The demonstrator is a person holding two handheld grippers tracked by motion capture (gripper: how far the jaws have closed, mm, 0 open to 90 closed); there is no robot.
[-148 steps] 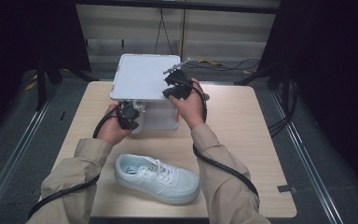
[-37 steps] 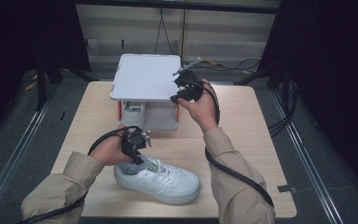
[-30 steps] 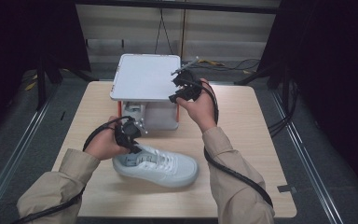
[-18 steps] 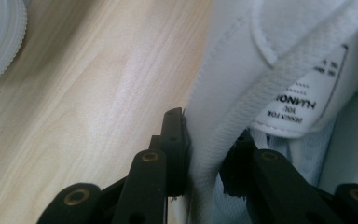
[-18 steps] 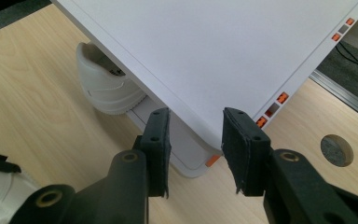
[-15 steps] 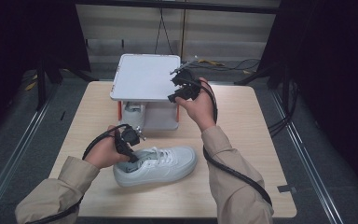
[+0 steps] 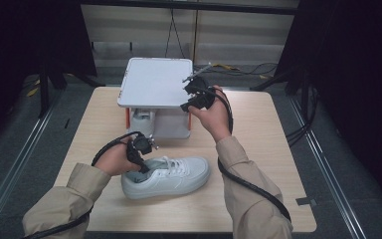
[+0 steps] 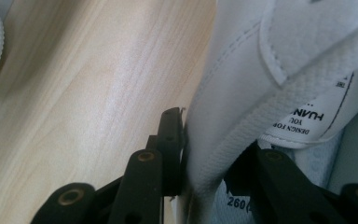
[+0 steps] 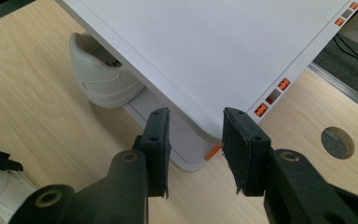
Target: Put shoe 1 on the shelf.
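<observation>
The left tongs (image 7: 138, 160) pinch the heel wall of the white sneaker (image 7: 171, 175) on the desk (image 7: 258, 199). The right tongs (image 9: 193, 140) hold up the white box lid (image 7: 154, 82).

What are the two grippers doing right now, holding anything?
Left gripper: closed on the white sneaker at its heel collar.
Right gripper: holding up the white box lid by its corner.

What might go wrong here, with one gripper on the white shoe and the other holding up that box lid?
1. The left gripper pinches only the heel collar of the white sneaker; that soft edge might slip out.
2. The right gripper has just a corner of the white lid; it could slide off and drop onto the second sneaker underneath.
</observation>
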